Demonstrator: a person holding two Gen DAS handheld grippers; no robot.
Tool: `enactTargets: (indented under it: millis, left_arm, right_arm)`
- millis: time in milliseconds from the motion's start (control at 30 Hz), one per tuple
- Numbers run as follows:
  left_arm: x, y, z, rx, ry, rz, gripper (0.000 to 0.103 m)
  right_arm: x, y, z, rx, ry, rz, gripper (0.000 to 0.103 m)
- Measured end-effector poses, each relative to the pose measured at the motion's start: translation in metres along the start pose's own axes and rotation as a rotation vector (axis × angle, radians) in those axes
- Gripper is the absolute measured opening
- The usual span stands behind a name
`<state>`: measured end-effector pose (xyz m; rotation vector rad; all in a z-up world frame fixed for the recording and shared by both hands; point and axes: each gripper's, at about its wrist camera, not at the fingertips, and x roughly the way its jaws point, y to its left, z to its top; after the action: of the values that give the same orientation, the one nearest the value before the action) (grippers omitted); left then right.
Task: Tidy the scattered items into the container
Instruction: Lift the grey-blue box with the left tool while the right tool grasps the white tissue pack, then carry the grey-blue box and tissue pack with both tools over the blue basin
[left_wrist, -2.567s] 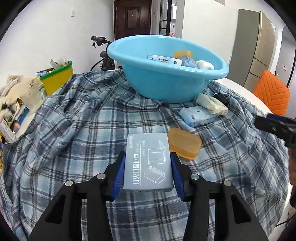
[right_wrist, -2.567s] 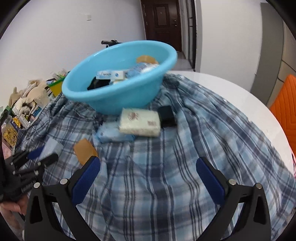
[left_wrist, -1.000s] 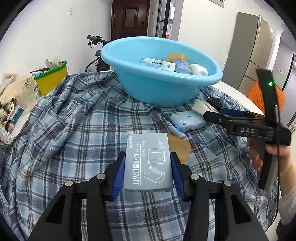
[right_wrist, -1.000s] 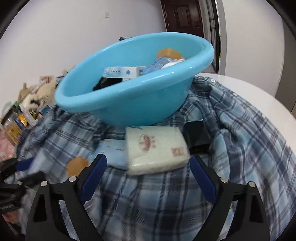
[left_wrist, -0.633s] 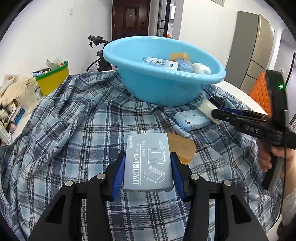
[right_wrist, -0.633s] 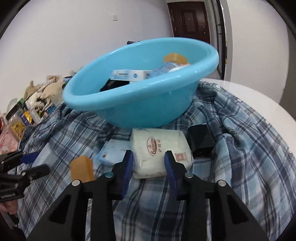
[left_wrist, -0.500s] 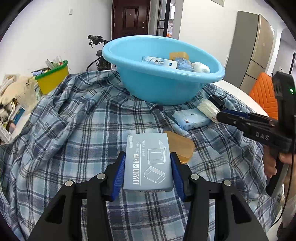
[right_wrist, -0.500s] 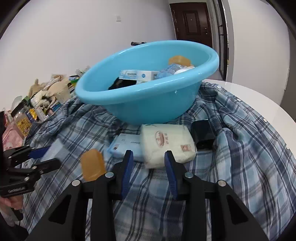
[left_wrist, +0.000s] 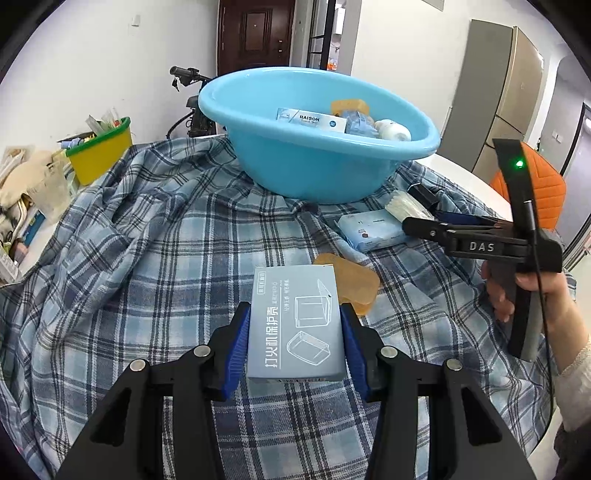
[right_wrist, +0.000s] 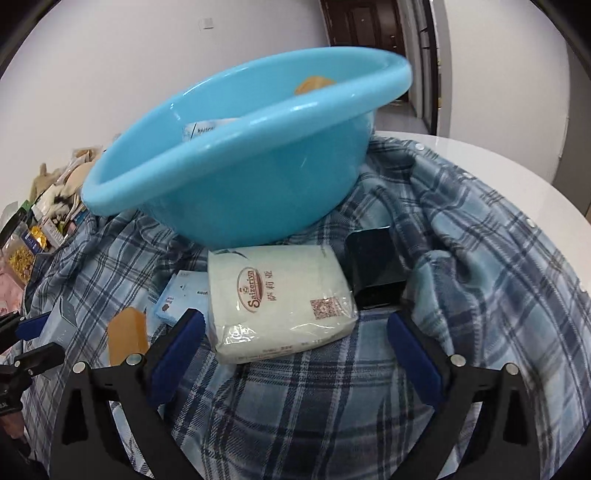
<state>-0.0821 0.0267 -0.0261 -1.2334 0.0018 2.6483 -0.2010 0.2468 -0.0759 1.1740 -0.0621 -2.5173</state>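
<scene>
Both wrist cameras face the blue basin (left_wrist: 317, 162) (right_wrist: 258, 177): left from farther back, right low and close.

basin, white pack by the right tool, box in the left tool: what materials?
Basin: moulded plastic, glossy; highlights run along the rim. White pack: soft tissue or wipes in clear film by the look; the wrap wrinkles and shines at its near edge. Box: matte printed cardboard, probably; crisp flat faces, no glare, clamped in the left tool.

Behind the white tissue pack (right_wrist: 280, 295), half covered: pale blue packet (right_wrist: 183, 295). Under the grey box (left_wrist: 295, 321), partly hidden: amber soap case (left_wrist: 354, 284). Inside the blue basin (right_wrist: 258, 177), mostly screened by its wall: contents.
</scene>
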Motion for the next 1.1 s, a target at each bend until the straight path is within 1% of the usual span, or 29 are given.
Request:
enactTargets:
  millis: [67,100,133,233,433,567,600,667,767,800,900,1000,1100]
  left_arm:
    - [0.001,-0.001,0.0,0.005,-0.002,0.004,0.049]
    - [0.002,-0.001,0.0,0.005,-0.001,0.004,0.049]
    - [0.003,-0.001,0.0,0.003,0.002,0.001,0.049]
    - [0.004,-0.002,-0.001,0.002,0.005,-0.003,0.049]
    - [0.002,-0.007,-0.004,0.014,0.002,-0.01,0.049]
    - [-0.002,-0.009,-0.006,0.019,-0.01,-0.008,0.049]
    - [-0.003,-0.01,-0.007,0.021,-0.015,-0.004,0.049]
    - [-0.006,-0.011,-0.009,0.021,-0.022,0.0,0.049]
    - [-0.008,-0.011,-0.014,0.004,-0.019,0.011,0.049]
    - [-0.008,-0.011,-0.015,0.005,-0.017,0.027,0.049]
    - [-0.011,-0.011,-0.02,0.007,-0.025,0.052,0.049]
    - [-0.011,-0.008,-0.024,-0.012,-0.012,0.042,0.049]
    - [-0.012,-0.009,-0.027,-0.011,-0.011,0.047,0.049]
  right_arm:
    - [0.002,0.001,-0.001,0.001,0.009,0.011,0.098]
    - [0.002,0.001,-0.001,-0.002,0.005,0.016,0.088]
    - [0.001,0.002,-0.002,-0.008,-0.001,0.019,0.072]
    - [-0.004,0.003,-0.002,-0.017,0.009,0.024,0.068]
    - [-0.031,0.012,-0.013,0.005,-0.028,0.035,0.068]
    - [-0.056,0.019,-0.029,0.026,-0.039,0.017,0.068]
    - [-0.063,0.022,-0.034,0.031,-0.044,0.001,0.068]
    - [-0.076,0.029,-0.045,0.036,-0.057,-0.058,0.068]
    - [-0.094,0.046,-0.061,0.023,-0.092,-0.236,0.068]
    - [-0.098,0.05,-0.064,0.032,-0.1,-0.26,0.069]
    - [-0.106,0.055,-0.076,0.078,-0.082,-0.247,0.069]
    - [-0.105,0.06,-0.083,0.081,-0.062,-0.234,0.069]
    - [-0.1,0.057,-0.084,0.1,-0.053,-0.232,0.069]
